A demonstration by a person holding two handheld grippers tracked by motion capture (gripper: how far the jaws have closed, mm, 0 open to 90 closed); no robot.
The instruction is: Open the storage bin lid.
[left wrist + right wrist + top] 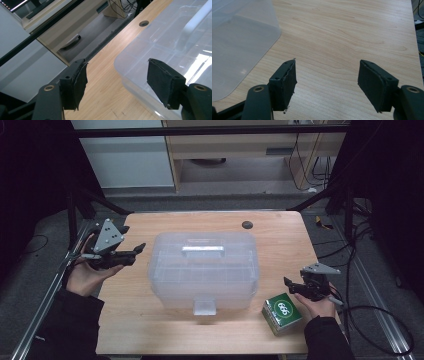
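Observation:
A clear plastic storage box [205, 270] with a closed lid, a white handle [202, 251] and a front latch [204, 306] stands in the middle of the wooden table [280, 245]. A green carton [282, 313] lies at the front right. My left gripper [136, 252] is held open to the left of the box, its jaws pointing at the box's left side. The left gripper view has the box's corner [160, 45] close ahead between the pads. My right gripper [292, 286] is open above the table, just right of the box and behind the carton. Bare wood [329, 50] lies between its pads.
A round cable hole [247, 224] sits near the table's far edge. Behind the table are a cabinet and cables on the floor. Metal frame rails [45, 305] run along both sides. Bare wood lies right of the box and along the front edge.

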